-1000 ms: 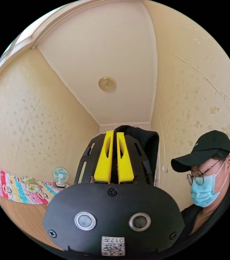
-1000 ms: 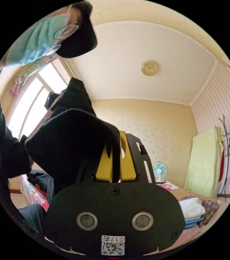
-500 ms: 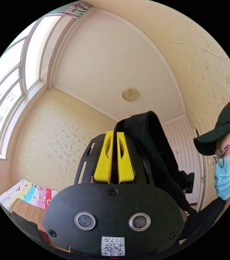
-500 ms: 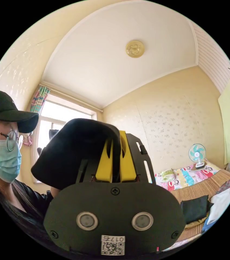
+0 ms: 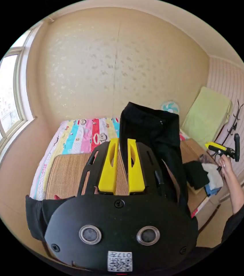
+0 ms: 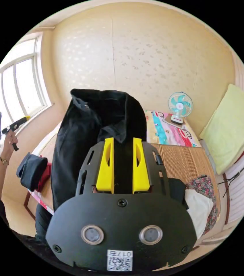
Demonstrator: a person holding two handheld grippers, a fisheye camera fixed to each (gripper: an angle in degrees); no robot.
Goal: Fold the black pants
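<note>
The black pants (image 5: 153,138) hang spread out in the air over the bed, waistband end uppermost, also seen as the pants (image 6: 93,129) in the right gripper view. My left gripper (image 5: 123,141) is open, with the woven mat showing through the gap. My right gripper (image 6: 123,140) is open wider, and the dark cloth seen in its gap lies beyond the jaws. A hand holds the right gripper (image 5: 214,147) far out to the side of the pants. The left gripper (image 6: 24,118) is held out on the other side, gripping nothing.
Below is a bed with a striped woven mat (image 5: 67,172) and a colourful sheet (image 5: 81,135). Folded clothes (image 6: 198,205) sit in piles, with a dark bundle (image 6: 31,171) on the other side. A small fan (image 6: 180,106), a yellow-green pad (image 6: 234,126) and a window (image 6: 15,83) line the walls.
Both grippers were shut on the pants and pointed up at the ceiling. Now both views face the bed, both jaws have opened, and the pants are free between the spread hands.
</note>
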